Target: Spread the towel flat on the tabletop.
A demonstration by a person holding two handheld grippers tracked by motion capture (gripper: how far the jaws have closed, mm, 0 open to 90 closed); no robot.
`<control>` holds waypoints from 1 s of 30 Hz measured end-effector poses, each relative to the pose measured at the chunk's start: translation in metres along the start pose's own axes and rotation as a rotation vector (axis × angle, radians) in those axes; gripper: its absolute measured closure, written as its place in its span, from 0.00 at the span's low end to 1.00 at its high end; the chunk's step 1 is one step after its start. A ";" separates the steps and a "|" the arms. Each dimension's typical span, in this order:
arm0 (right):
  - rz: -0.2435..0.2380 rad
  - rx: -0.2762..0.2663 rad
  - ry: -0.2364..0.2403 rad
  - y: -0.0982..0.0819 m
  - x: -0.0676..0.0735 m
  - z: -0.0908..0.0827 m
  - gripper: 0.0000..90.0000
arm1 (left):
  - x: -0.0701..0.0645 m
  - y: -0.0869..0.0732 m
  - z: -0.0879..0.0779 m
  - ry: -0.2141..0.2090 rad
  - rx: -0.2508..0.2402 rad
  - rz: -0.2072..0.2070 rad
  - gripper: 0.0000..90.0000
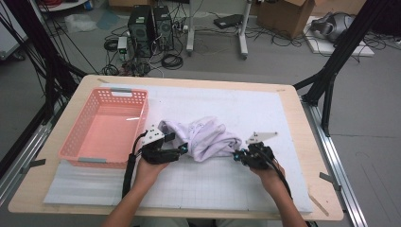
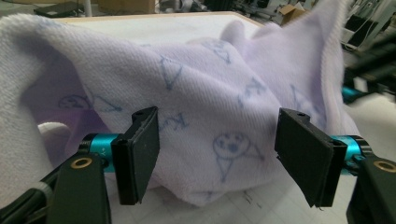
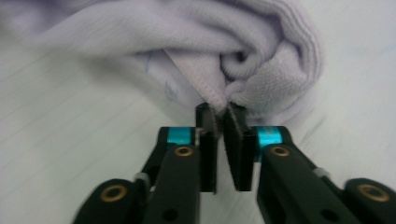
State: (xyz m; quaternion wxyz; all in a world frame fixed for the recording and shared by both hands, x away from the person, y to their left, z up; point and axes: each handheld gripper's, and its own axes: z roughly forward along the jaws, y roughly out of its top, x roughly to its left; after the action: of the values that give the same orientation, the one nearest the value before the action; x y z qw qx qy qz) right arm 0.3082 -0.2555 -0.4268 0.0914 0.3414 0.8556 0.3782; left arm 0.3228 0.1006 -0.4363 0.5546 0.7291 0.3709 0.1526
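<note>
The surface (image 1: 293,118) in front of me carries a white gridded mat (image 1: 265,113), its near edge cut off behind my forearms in the high view. At its left stands a pink basket (image 1: 105,127) with slotted walls; I see nothing inside it. Just right of the basket, near the middle of the mat, lies a crumpled pale lilac towel (image 1: 208,137) with faint blue doodles; its folds hide how the cloth lies underneath.

My left gripper (image 2: 217,149) sits at the towel's left end with its jaws wide apart, the cloth bulging between and behind them but touching neither pad (image 2: 144,149) as far as I can tell. The towel rises so close in the left gripper view that it covers most of what lies behind it.

My right gripper (image 3: 223,123) is at the towel's right end, jaws pressed nearly together on a stitched hem. How much cloth sits between them is hard to make out; the tips are blurred.
</note>
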 end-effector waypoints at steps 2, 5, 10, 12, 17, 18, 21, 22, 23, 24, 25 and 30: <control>-0.024 0.004 0.018 -0.010 0.011 -0.014 0.96 | -0.001 0.001 0.003 -0.001 0.008 0.010 0.35; -0.048 -0.014 0.034 -0.019 0.023 -0.031 0.96 | -0.004 0.003 0.012 -0.003 0.021 0.011 0.35; -0.098 -0.020 0.083 -0.026 0.038 -0.041 0.93 | -0.005 0.004 0.020 -0.003 0.042 0.016 0.43; -0.097 -0.035 0.079 -0.026 0.038 -0.042 0.83 | -0.004 0.002 0.023 -0.002 0.063 0.021 0.50; -0.063 -0.239 -0.033 -0.011 0.033 -0.052 0.47 | -0.004 -0.001 0.026 -0.011 0.100 0.065 0.85; -0.065 -0.258 -0.054 -0.005 0.033 -0.050 0.44 | -0.004 0.000 0.025 -0.010 0.096 0.069 0.89; -0.087 -0.294 -0.051 0.027 0.030 -0.030 0.39 | -0.004 0.002 0.021 -0.015 0.084 0.067 0.89; -0.094 -0.301 -0.033 0.035 0.031 -0.023 0.39 | -0.004 0.002 0.020 -0.015 0.078 0.060 0.89; -0.104 -0.297 -0.020 0.044 0.033 -0.015 0.39 | -0.003 0.002 0.019 -0.018 0.080 0.064 0.89; -0.126 -0.290 -0.021 0.052 0.034 -0.007 0.40 | -0.003 0.003 0.017 -0.021 0.075 0.072 0.89; -0.142 -0.260 -0.033 0.059 0.035 0.001 0.43 | -0.003 0.003 0.017 -0.021 0.075 0.072 0.89; -0.197 -0.169 -0.010 0.069 0.028 0.021 0.91 | -0.003 0.002 0.012 -0.042 0.059 0.102 0.90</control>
State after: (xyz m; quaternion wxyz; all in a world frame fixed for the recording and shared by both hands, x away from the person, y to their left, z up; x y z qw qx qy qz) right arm 0.3315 -0.1922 -0.3898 0.1608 0.2488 0.8496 0.4363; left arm 0.3294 0.0902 -0.4380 0.5319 0.7662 0.3261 0.1542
